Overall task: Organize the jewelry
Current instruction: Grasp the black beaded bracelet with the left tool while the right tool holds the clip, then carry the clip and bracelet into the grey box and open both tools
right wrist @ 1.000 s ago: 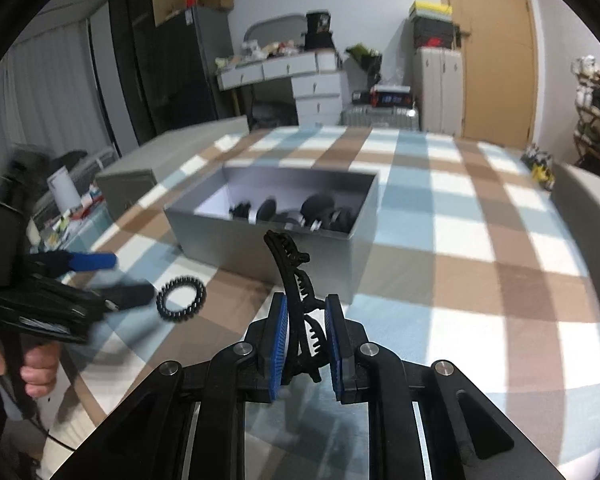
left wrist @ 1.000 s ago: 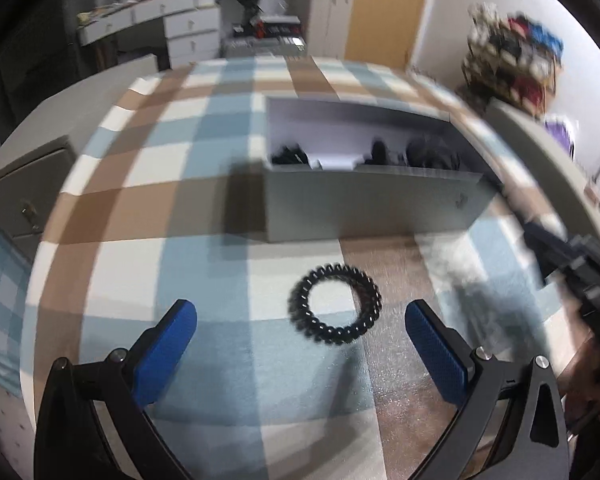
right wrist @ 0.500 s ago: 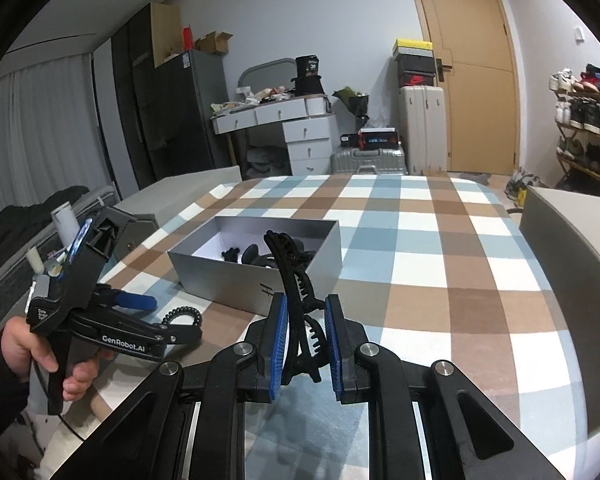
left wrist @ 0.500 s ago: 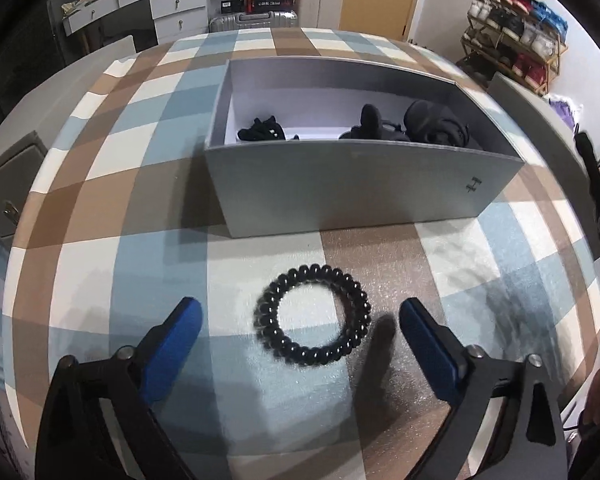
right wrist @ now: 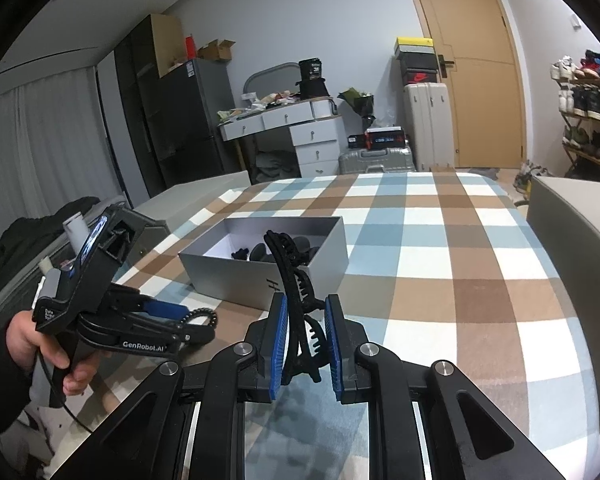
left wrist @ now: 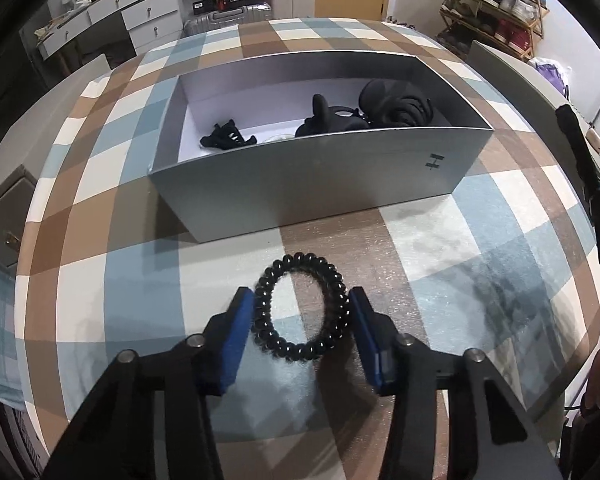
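- On the plaid tablecloth (left wrist: pixel 112 288), just in front of the grey box (left wrist: pixel 308 176), we found the black spiral hair tie (left wrist: pixel 300 306) lying flat between the blue pads of the left gripper (left wrist: pixel 302 326).
- Both pads touched the tie's outer sides; we recorded the left jaws as clamped on the hair tie, with the ring squeezed into an oval.
- The right gripper (right wrist: pixel 306 336) gripped a black claw clip (right wrist: pixel 296 292) between its pads, the clip's curved spine rising upright above the fingertips.
- The grey box stood open, holding several black hair clips (left wrist: pixel 228 138); its near wall stood directly between the hair tie and the box interior.
- In the right wrist view we saw the person's left hand (right wrist: pixel 40 344) on the left gripper's handle, left of the box.
- A white dresser (right wrist: pixel 300 136) and suitcases (right wrist: pixel 426 124) stood beyond the table.
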`<action>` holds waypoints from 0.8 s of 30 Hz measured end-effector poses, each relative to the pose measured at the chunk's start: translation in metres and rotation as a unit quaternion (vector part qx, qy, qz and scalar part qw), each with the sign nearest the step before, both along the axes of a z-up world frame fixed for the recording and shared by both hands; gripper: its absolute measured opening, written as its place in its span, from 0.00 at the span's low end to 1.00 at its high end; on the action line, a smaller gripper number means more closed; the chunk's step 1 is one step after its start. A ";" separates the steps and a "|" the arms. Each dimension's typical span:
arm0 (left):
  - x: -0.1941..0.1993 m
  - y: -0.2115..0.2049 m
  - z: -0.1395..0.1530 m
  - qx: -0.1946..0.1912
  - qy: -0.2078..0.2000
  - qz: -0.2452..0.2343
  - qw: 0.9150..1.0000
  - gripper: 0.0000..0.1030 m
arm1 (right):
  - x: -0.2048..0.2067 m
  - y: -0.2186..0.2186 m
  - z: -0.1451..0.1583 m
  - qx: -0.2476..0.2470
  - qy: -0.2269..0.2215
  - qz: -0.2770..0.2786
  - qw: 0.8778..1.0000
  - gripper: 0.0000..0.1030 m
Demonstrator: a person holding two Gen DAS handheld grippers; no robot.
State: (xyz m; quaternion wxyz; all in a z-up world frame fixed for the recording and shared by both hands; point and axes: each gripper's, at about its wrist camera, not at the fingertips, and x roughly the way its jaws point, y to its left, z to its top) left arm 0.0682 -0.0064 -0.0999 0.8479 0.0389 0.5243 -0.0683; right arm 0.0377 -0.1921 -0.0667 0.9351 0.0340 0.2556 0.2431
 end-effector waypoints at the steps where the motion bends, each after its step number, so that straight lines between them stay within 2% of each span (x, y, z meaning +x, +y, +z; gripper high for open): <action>1: 0.000 0.000 0.000 -0.001 0.001 0.001 1.000 0.37 | 0.000 0.000 0.001 0.001 0.000 0.000 1.000 0.17; 3: -0.002 0.000 0.000 -0.006 0.001 0.004 1.000 0.34 | -0.001 -0.001 0.004 0.005 -0.005 0.002 1.000 0.17; 13: -0.014 0.005 0.008 -0.026 -0.003 0.013 1.000 0.33 | -0.007 0.004 0.009 0.009 -0.005 0.009 1.000 0.17; 24: -0.037 0.028 0.038 -0.040 -0.052 0.033 0.997 0.33 | -0.002 0.030 0.020 0.001 -0.008 0.040 0.999 0.17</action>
